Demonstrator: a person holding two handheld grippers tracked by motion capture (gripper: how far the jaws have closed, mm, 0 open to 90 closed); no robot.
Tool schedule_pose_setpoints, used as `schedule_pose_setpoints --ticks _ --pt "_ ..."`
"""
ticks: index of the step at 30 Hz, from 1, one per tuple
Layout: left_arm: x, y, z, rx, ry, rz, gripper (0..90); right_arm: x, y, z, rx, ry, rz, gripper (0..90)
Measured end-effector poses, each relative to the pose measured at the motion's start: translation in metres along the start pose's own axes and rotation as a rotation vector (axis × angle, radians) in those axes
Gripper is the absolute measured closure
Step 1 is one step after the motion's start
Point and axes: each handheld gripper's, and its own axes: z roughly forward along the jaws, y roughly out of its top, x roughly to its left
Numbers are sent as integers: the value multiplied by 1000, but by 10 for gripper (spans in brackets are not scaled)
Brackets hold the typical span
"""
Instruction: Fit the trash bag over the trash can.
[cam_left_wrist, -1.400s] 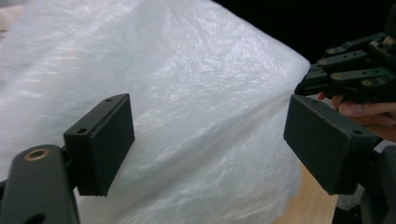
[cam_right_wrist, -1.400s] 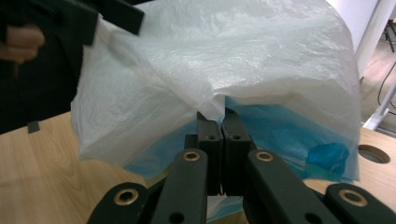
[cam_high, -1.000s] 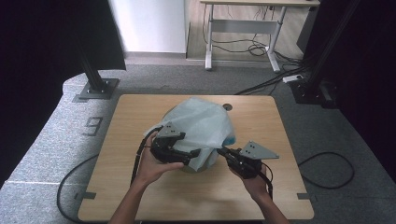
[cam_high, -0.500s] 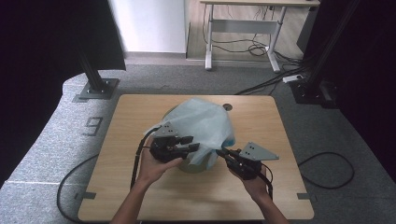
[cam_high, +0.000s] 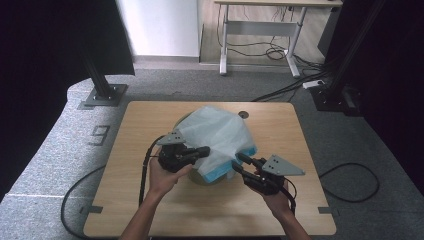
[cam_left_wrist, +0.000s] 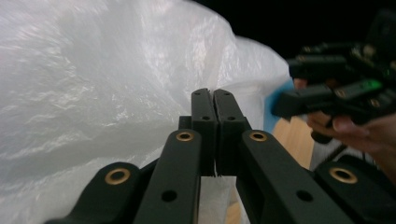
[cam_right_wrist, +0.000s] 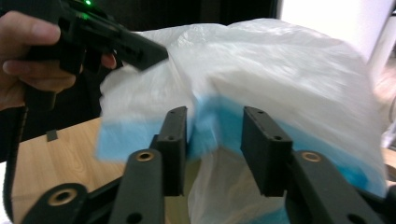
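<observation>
shifted white bag (cam_high: 217, 137), crinkled, blue-edged

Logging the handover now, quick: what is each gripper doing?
Left gripper: closed, pinching the white plastic bag.
Right gripper: open, jaws just opened, the bag's blue edge between them, not clamped.

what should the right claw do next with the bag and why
Probably close the right claw on the blue band of the plastic bag. Its jaws have just been opening and stand apart around that edge without pressing it, while the left claw has just closed, seemingly pinching the white film. A second grip would let both hands spread the bag over the bin beneath.
</observation>
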Motion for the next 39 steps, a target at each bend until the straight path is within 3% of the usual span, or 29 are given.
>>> schedule_pose_setpoints --ticks 4,8,11,23,29,35,39 --pt "9 1 -13 -63 23 -41 895 -2 -2 -10 -13 -29 -1 548" --pt "21 0 -28 -118 9 -99 895 -7 -7 -16 -12 -53 7 542" --pt "26 -1 -36 -140 6 -119 895 -13 -12 -15 2 -76 18 534" --pt "32 -3 -49 -167 4 -141 895 -20 -25 3 34 -169 64 526" --pt "38 -4 -56 -205 -22 -177 894 -20 -27 7 29 -185 44 516" --pt "43 -3 -60 -229 -42 -199 894 -22 -32 12 46 -235 33 514" --pt "46 -3 -62 -235 -46 -215 894 -23 -34 12 33 -236 41 606"
